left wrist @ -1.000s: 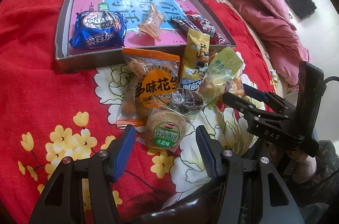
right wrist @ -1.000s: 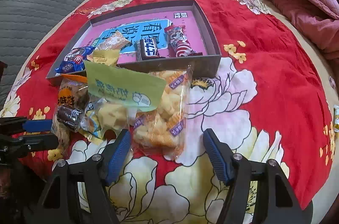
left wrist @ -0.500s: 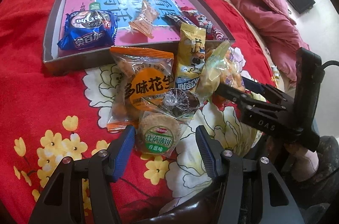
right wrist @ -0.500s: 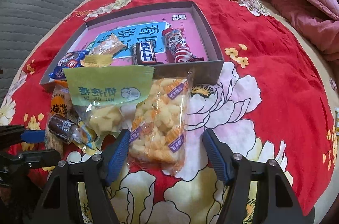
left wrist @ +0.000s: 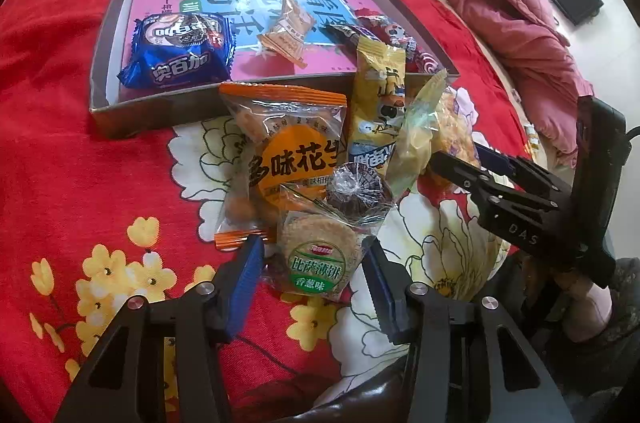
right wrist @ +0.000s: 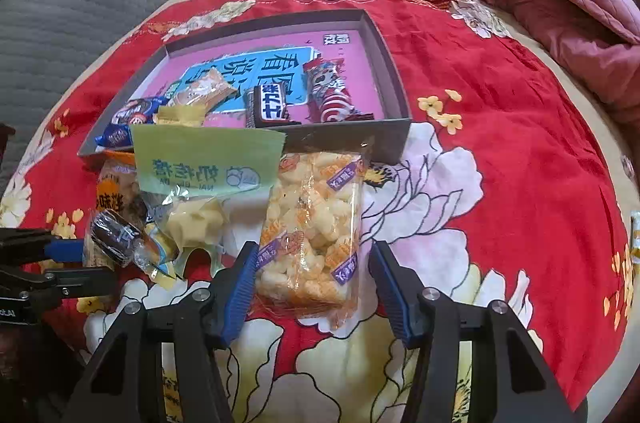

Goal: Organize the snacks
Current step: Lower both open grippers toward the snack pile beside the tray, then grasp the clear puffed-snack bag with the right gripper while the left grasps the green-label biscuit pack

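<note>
A red floral bedspread (right wrist: 500,111) carries a shallow box (right wrist: 394,95) with snacks piled before it. The right gripper (right wrist: 312,275) has been closing around the puffed-snack bag (right wrist: 312,231), the left gripper (left wrist: 314,265) around the biscuit packet (left wrist: 316,259); pads seemingly not yet pressing.

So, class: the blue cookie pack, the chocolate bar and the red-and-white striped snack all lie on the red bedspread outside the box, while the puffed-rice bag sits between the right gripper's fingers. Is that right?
Not quite. The blue cookie pack, chocolate bar and striped snack lie inside the box, as the right wrist view shows. The puffed-rice bag is indeed between the right gripper's fingers.
</note>
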Available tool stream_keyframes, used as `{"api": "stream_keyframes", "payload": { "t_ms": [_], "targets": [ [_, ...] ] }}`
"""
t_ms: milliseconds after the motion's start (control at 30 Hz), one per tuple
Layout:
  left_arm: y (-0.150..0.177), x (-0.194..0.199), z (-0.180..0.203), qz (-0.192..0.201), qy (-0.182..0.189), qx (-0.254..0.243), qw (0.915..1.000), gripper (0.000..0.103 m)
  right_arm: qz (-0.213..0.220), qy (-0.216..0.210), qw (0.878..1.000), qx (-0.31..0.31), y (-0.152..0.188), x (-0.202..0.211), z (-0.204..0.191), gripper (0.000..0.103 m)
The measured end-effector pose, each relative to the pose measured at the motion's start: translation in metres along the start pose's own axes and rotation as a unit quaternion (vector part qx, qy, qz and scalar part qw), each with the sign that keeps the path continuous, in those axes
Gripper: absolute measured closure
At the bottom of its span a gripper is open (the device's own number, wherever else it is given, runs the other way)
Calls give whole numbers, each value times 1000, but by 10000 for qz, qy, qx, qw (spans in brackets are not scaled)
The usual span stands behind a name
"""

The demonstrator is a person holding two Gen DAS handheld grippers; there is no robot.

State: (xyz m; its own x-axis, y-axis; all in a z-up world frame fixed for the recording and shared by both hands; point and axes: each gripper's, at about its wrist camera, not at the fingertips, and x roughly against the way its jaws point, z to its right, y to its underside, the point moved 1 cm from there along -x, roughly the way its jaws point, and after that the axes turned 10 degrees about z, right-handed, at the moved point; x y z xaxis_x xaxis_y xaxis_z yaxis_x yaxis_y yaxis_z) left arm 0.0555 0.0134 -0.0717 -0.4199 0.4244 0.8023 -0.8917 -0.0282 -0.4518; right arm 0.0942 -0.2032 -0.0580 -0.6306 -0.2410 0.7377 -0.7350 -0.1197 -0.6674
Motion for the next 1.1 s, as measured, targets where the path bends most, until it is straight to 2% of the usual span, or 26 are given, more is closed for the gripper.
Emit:
{"api": "stream_keyframes", "payload": {
  "t_ms": [267, 500, 567, 633, 867, 1100],
  "targets": [
    [-1, -5, 6, -30, -21, -70, 10000, 51, -41, 115, 9999, 118, -1, -13, -3, 48],
    [0, -9, 13, -66, -99, -177, 9998, 51, -23, 33, 10000, 82, -2, -15, -1, 52],
    [0, -10, 12, -69, -113, -172, 9998, 53, -20, 25, 10000, 81, -2, -14, -1, 52],
    [0, -8, 10, -73, -159, -173, 9997, 65, -17, 11, 10000, 43, -2, -13, 0, 52],
    [1, -2, 9, -101, -135, -187, 9997, 68, 6, -22, 10000, -21, -1, -9, 3, 53],
    [-4, 19, 6, 74, -59, -156, 9998, 68, 48, -127, 9997, -219, 1, -1, 12, 53]
  ]
}}
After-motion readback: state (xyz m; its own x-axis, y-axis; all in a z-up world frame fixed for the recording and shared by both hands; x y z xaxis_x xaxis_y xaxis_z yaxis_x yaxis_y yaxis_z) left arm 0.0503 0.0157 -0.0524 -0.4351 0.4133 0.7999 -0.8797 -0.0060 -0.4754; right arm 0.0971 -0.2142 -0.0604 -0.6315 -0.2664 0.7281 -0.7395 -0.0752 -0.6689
